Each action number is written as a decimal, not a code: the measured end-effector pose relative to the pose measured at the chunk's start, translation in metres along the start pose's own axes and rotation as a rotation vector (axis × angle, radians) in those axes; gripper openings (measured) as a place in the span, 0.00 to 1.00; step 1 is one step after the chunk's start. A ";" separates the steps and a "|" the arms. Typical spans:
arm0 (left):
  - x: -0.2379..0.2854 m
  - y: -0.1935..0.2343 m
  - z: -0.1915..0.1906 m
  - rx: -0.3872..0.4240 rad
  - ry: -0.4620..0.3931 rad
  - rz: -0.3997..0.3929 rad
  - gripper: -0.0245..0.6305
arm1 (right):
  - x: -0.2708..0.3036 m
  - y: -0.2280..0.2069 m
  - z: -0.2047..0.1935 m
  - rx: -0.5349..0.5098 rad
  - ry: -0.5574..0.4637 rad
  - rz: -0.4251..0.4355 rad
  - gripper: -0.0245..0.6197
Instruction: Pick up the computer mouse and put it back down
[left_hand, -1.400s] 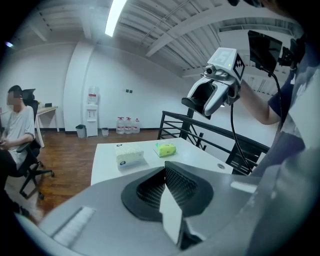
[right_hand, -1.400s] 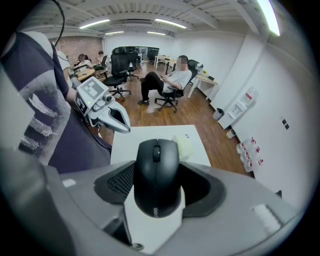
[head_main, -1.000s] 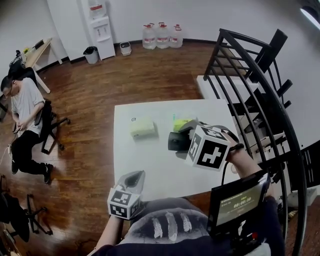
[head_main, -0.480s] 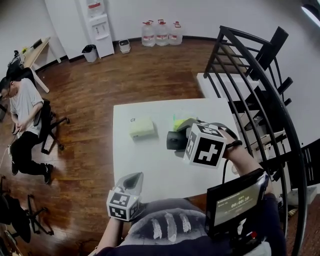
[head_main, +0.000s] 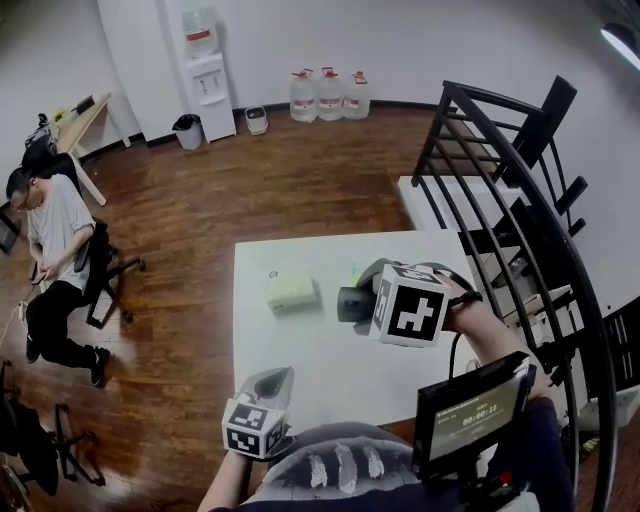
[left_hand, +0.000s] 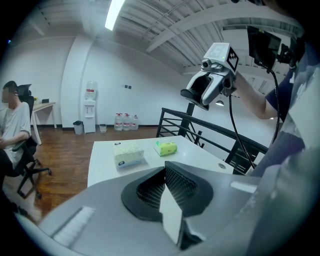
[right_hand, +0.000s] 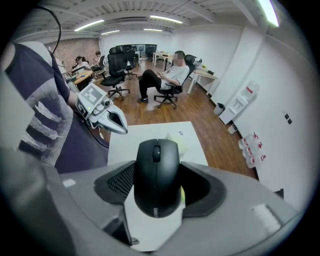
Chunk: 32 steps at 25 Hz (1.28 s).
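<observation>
The right tongs (right_hand: 156, 186) pinch the matte black plastic computer mouse (right_hand: 156, 170) by its two flanks. They hold it clear above the white rectangular tabletop (head_main: 300, 350), right of centre in the head view. The lift looks done; what remains, I judge, is the set-down. Lower the mouse straight, underside flat to the surface, onto the bare patch lower in the frame than the pale boxy tissue pack (head_main: 291, 291) and the small green packet (left_hand: 166, 147), so neither gets nudged. Release only once the underside rests fully, or it could drop and skid. Spread the pads evenly, then rise straight up. The left tongs (left_hand: 165, 186), pressed together on nothing at the lower left, can wait there.
</observation>
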<state>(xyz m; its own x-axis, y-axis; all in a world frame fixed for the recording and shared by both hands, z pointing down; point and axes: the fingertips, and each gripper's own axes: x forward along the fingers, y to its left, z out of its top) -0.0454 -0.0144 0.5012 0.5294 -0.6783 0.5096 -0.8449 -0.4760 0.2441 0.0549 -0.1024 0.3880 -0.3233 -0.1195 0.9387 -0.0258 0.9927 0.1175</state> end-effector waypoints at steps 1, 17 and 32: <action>0.001 0.001 0.000 -0.003 0.004 0.000 0.06 | 0.000 -0.002 0.001 -0.004 -0.001 0.012 0.49; 0.014 0.012 0.003 -0.025 0.013 0.019 0.06 | -0.001 -0.018 0.007 0.052 -0.069 0.085 0.49; 0.026 0.030 0.006 -0.051 0.030 -0.001 0.06 | 0.073 -0.060 -0.014 0.374 -0.109 0.056 0.49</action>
<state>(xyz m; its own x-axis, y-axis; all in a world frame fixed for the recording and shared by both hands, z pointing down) -0.0567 -0.0498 0.5168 0.5280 -0.6608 0.5334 -0.8478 -0.4466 0.2860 0.0457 -0.1714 0.4540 -0.4317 -0.0832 0.8982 -0.3418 0.9366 -0.0775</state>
